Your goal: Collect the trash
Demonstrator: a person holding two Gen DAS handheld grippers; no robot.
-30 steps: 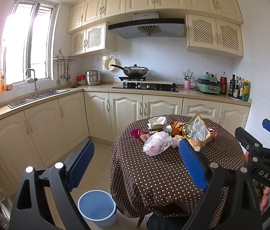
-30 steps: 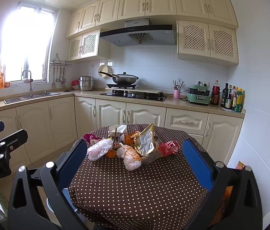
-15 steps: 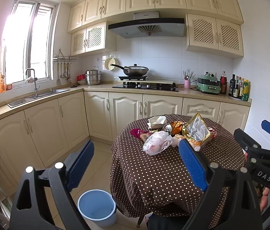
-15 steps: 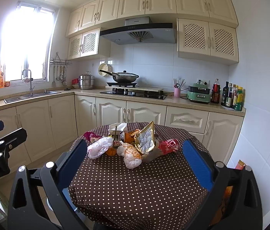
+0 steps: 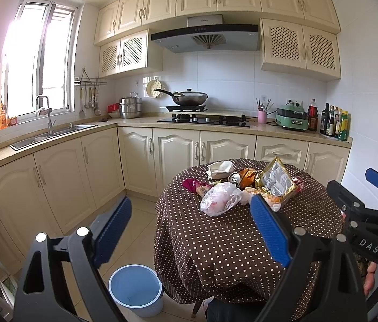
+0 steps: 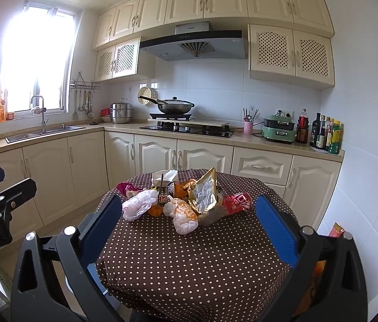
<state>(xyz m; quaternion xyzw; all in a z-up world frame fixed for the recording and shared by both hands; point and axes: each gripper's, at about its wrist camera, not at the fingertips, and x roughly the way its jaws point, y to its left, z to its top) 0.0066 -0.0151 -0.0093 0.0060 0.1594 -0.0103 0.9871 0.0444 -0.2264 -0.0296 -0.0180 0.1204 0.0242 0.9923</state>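
Progress: nothing collected yet; trash (image 6: 178,201) lies heaped on the tabletop (image 6: 189,255), ahead of both tools.
Bin (image 5: 135,293): looks empty, below the left tool (image 5: 189,228).
Tools: left and right tool (image 6: 205,225) both spread apart, holding nothing.
Left: the whole pile.

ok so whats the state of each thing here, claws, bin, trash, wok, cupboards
left claw: open, holding nothing
right claw: open, holding nothing
blue bin: upright on the floor beside the table, looks bare inside
trash pile: heaped on the table, untouched
foil snack bag: torn open, propped up
white plastic bag: crumpled, lying on the table
wok: lid on, on the stove
cupboard doors: all shut
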